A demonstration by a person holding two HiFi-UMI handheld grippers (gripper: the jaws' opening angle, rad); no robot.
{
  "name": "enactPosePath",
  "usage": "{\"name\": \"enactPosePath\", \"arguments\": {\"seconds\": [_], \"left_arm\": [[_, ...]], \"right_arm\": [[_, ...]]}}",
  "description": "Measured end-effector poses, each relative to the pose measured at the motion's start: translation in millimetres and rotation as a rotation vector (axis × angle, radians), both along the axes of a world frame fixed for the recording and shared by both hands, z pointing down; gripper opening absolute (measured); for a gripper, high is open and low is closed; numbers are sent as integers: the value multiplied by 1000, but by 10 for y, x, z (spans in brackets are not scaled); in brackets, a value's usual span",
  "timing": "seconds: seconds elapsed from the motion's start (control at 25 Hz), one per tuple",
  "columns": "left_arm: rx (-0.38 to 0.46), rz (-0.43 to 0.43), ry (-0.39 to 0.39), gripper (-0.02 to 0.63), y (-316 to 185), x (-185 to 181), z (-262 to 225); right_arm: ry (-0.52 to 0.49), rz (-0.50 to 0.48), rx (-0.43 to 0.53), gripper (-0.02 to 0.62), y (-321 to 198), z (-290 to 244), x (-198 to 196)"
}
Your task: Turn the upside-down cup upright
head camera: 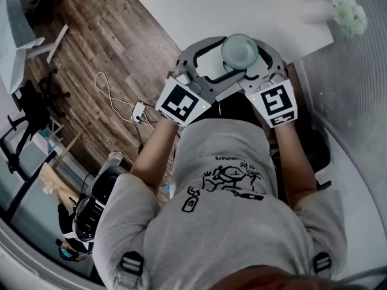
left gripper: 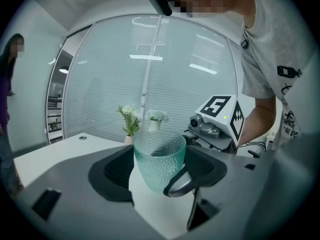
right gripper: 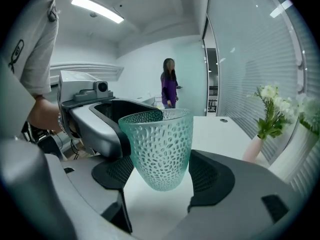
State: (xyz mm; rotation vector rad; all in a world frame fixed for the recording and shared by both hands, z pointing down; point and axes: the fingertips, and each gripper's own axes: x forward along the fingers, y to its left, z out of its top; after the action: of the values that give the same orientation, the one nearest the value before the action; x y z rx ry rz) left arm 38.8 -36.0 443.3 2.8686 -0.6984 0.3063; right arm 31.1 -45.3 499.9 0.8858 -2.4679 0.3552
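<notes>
Holding the teal dimpled cup (right gripper: 159, 149) together, the left tool (left gripper: 160, 170) and right tool (right gripper: 161, 176) each had their jaws closed on its wall. The cup was mouth-up between both jaw pairs, above the white bench (head camera: 230, 5).

There is one translucent teal dimpled glass cup (right gripper: 159, 149). There are two grey hand-held grippers, the left gripper (left gripper: 160, 171) and the right gripper (right gripper: 159, 176); each bears one white cube with black square markers, the left marker cube (head camera: 179, 103) and the right marker cube (head camera: 279, 103), two in all. One white table (head camera: 242, 5) shows, with two small vases of white flowers, a pale pink vase (left gripper: 129, 139) and a white vase (left gripper: 155, 126), and two people: the person in a grey T-shirt (head camera: 230, 210) and one bystander in a purple top (right gripper: 170, 86).
</notes>
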Motion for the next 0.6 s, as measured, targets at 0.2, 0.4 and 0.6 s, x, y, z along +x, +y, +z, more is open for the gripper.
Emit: {"name": "enactPosePath", "arguments": {"seconds": [0.2,0.4,0.6], "left_arm": [[-20,7,-24,319,118,29,252],[-31,1,-37,319,29,41,578],[-65,-3,-79,319,-79,14,951]], "right_arm": [[15,-2,-31,353,131,263,29],[26,-8,-53,351,49,589,31],[44,-28,-93,351,-37,971,-3]]}}
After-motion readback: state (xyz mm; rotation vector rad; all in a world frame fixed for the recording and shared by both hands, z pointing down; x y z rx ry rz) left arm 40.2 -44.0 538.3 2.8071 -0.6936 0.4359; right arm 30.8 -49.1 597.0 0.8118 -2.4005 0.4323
